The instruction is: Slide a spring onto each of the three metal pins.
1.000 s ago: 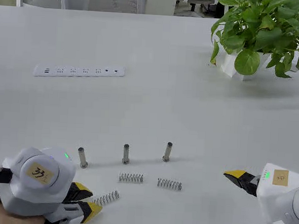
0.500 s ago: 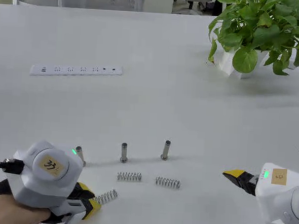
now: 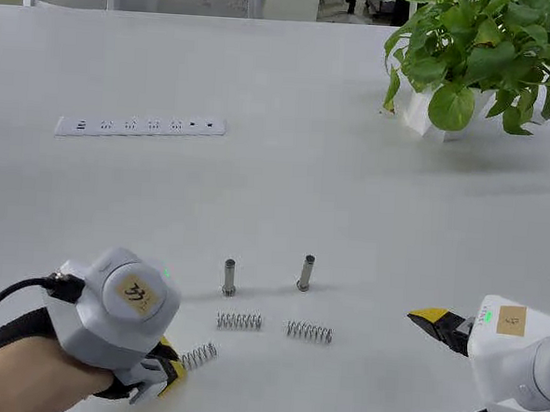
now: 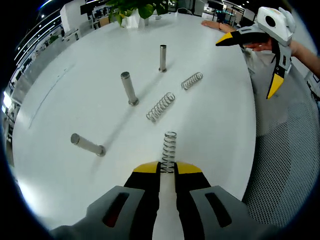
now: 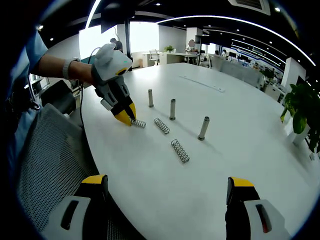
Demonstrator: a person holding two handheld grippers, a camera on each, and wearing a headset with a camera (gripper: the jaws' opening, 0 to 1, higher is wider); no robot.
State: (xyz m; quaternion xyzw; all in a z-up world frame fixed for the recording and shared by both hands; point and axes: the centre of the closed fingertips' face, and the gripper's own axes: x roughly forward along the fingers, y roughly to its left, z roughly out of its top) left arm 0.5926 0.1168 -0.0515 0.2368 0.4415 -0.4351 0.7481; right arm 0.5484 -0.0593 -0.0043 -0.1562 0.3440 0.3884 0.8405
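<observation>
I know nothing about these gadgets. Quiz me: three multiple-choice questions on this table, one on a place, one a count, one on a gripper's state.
1. Where on the table is the potted plant? A near edge; B middle; C far right.
2. How many springs lie on the table? A two; B three; C six.
3. The right gripper has its jaws: A wide apart, empty; B shut on nothing; C shut on a spring.
Key: 1 C, leaves at the head view's upper right; 2 B, three in the left gripper view; 3 A, wide gap in its own view.

The left gripper point(image 4: 168, 169) and right gripper point(image 5: 167, 181) are white with yellow-tipped jaws
</observation>
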